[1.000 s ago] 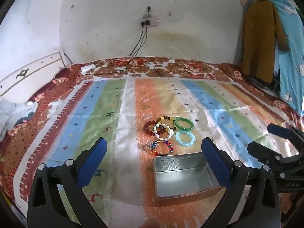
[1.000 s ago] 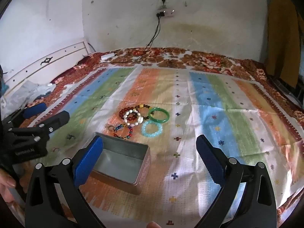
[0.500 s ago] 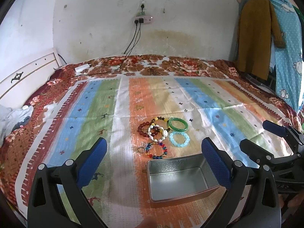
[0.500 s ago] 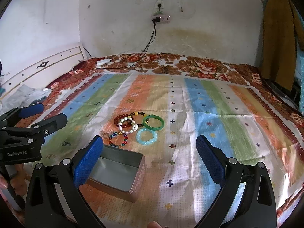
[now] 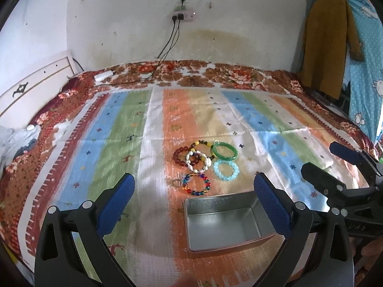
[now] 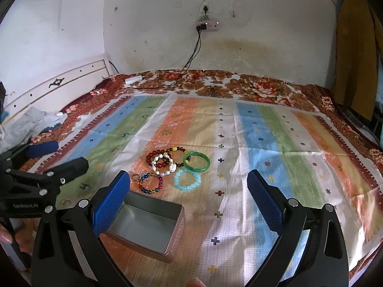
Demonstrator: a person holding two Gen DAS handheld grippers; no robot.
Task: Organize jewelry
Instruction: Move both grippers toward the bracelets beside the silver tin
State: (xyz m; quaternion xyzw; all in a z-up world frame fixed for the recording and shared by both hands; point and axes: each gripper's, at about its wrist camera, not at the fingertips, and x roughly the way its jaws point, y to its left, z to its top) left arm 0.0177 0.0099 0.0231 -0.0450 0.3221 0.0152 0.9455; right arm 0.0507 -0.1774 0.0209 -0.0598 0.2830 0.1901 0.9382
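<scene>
While nothing sits in the tin yet, task looks unstarted: left gripper (image 5: 194,186) spread wide, empty, tin (image 5: 225,220) just ahead toward its right finger; bracelets (image 5: 205,165) clustered beyond the tin on the striped cloth (image 5: 119,131); right gripper (image 6: 189,191) also agape, empty, tin by its left finger, bracelets ahead

Six bracelets are lying together on the bed: a dark red one (image 5: 181,156), a brown and yellow one (image 5: 200,142), a white one (image 5: 199,160), a green bangle (image 5: 225,151), a pale blue one (image 5: 226,170) and a many-coloured one (image 5: 196,183). One small ring (image 5: 176,182) is sitting beside them. One open tin (image 5: 227,220) is standing nearby.
</scene>
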